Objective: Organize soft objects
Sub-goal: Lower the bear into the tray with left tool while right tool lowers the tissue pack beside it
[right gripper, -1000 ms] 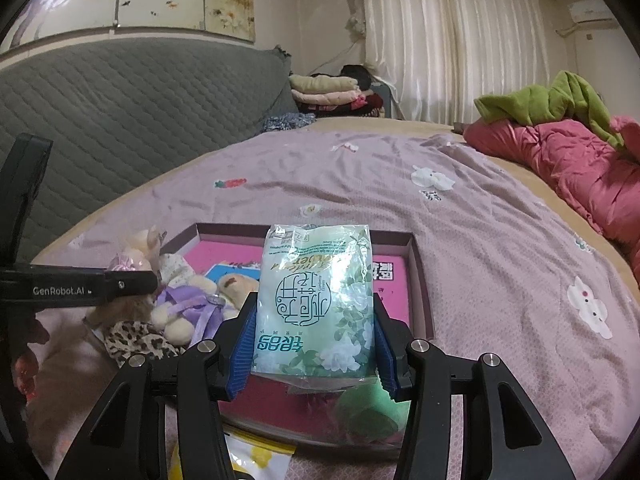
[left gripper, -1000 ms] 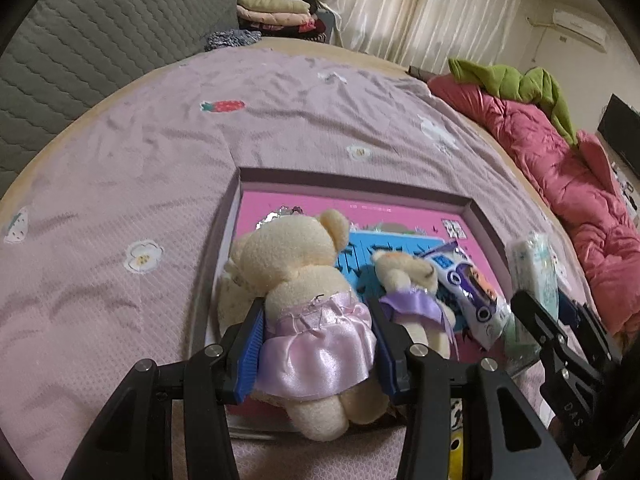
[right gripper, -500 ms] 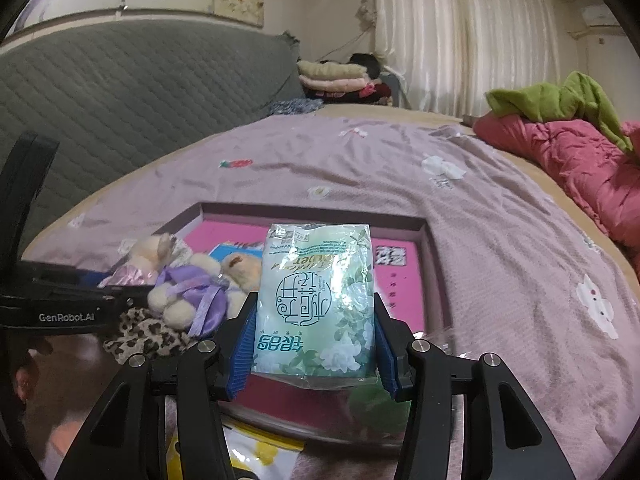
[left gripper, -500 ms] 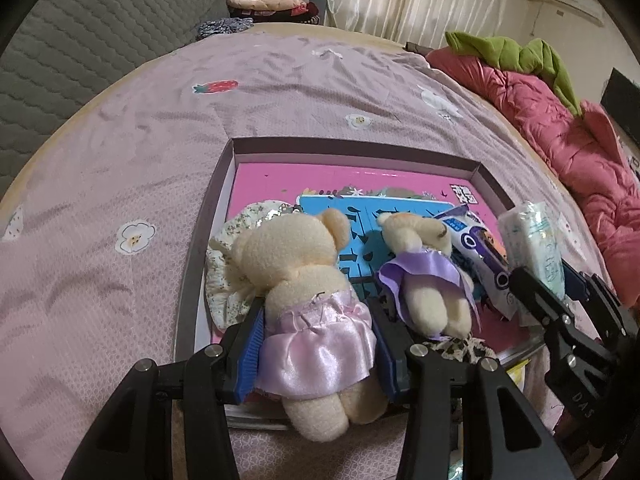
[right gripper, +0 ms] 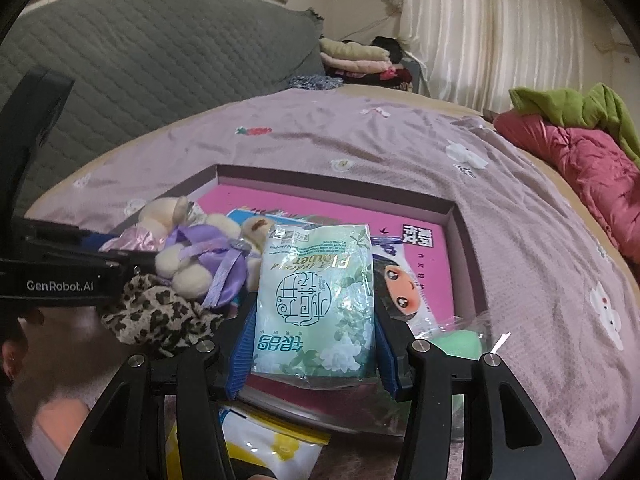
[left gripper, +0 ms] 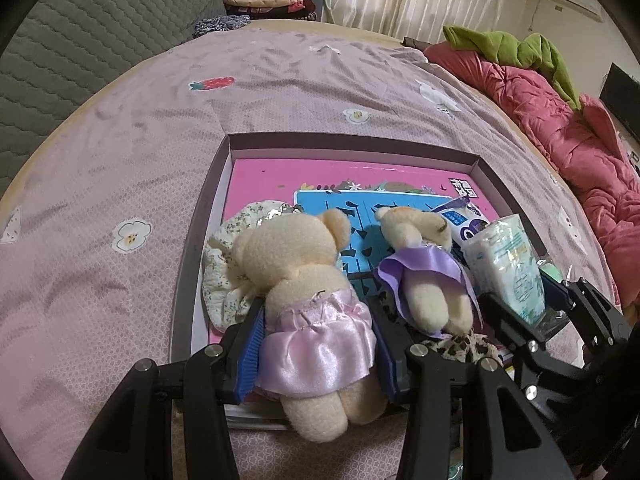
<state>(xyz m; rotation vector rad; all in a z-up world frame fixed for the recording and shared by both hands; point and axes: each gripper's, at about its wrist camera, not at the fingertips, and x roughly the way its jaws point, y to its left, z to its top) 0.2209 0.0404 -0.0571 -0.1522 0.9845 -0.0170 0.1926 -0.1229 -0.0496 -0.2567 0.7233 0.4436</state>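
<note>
I am holding a bear in a pink dress (left gripper: 316, 320) clenched between the blue pads of my left gripper (left gripper: 318, 344), its legs hanging over the near rim of the tray (left gripper: 200, 240); my right gripper (right gripper: 312, 344) is gripping a green tissue pack (right gripper: 316, 300) by its sides, just above the tray's near edge; I judge I am in the placing step, both soft things poised over the tray and not yet let go; beside my bear a smaller bear in a purple dress (left gripper: 424, 272) is lying on a leopard-print cloth (right gripper: 160, 316); the next move, I think, calls for lowering each thing onto the bare pink floor further in, then loosening my grip; beyond the tray the bedspread (left gripper: 280, 92) is stretching away.
</note>
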